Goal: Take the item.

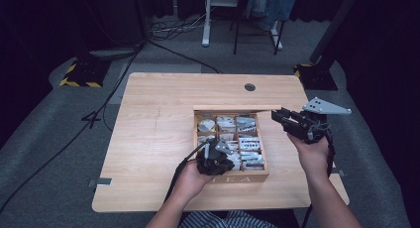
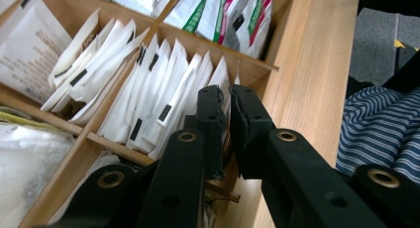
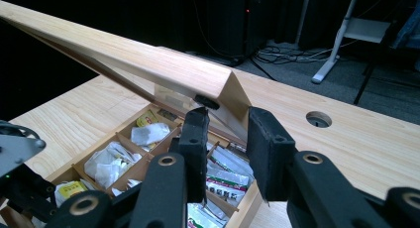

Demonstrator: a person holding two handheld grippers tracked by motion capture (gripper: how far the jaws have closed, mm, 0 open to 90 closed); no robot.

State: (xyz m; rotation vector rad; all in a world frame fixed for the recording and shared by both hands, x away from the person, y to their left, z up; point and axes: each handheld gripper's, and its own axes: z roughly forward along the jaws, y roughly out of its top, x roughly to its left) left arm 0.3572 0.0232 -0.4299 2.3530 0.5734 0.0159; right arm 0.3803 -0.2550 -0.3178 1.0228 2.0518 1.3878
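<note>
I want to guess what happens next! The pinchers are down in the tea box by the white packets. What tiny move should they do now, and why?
Probably lift the left gripper straight up: its jaws look nearly closed on a white tea packet in the tea box, whose lid is open.

The left half of the surface [image 1: 148, 139] lies bare, open to a gripper. Right of centre the tea box [image 1: 237, 177] stands in the way, its raised lid [image 1: 233, 108] walling the far side. Inside, wooden dividers [image 2: 116, 147] and tightly packed sachets [image 2: 163, 99] leave only narrow gaps.
</note>
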